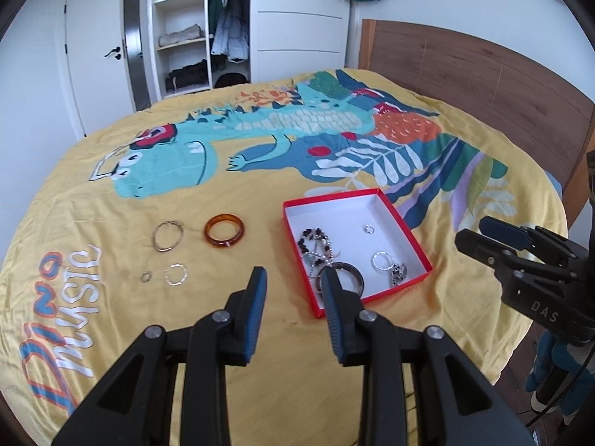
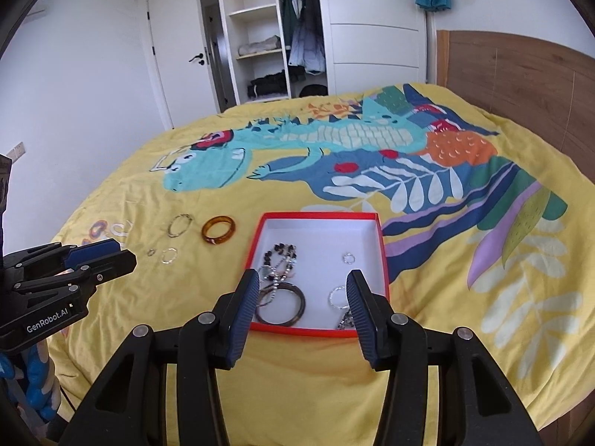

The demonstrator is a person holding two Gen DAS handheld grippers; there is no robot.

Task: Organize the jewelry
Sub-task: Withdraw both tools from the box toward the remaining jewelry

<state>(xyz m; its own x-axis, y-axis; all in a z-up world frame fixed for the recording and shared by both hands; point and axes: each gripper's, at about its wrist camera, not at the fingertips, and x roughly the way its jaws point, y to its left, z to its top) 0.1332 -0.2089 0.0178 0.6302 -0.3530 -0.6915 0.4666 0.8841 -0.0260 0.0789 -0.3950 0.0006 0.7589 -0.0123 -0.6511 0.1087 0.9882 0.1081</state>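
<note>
1. The left gripper hung above the bed with its fingers spread apart and nothing between them.
2. The right gripper hung in the same way, its fingers spread wider and gripping nothing; no earlier view being given, only this can be said of them.
3. The red box, open and white inside, lay on the yellow bedspread just beyond the right gripper's fingertips; in the left wrist view it sat ahead and to the right of the left gripper.
4. Inside the red box lay a dark bangle at the near side, a beaded necklace just behind it, a small silver ring toward the far right, and a larger silver ring with a charm piece near the front right corner.
5. To the left of the red box, on the bedspread, lay an amber bangle nearest the box, then a thin metal hoop further left.
6. Nearer than those two, still left of the red box, lay a small silver hoop and a tiny ring beside it.
7. Beyond the red box stood a wooden headboard and an open wardrobe.
</note>
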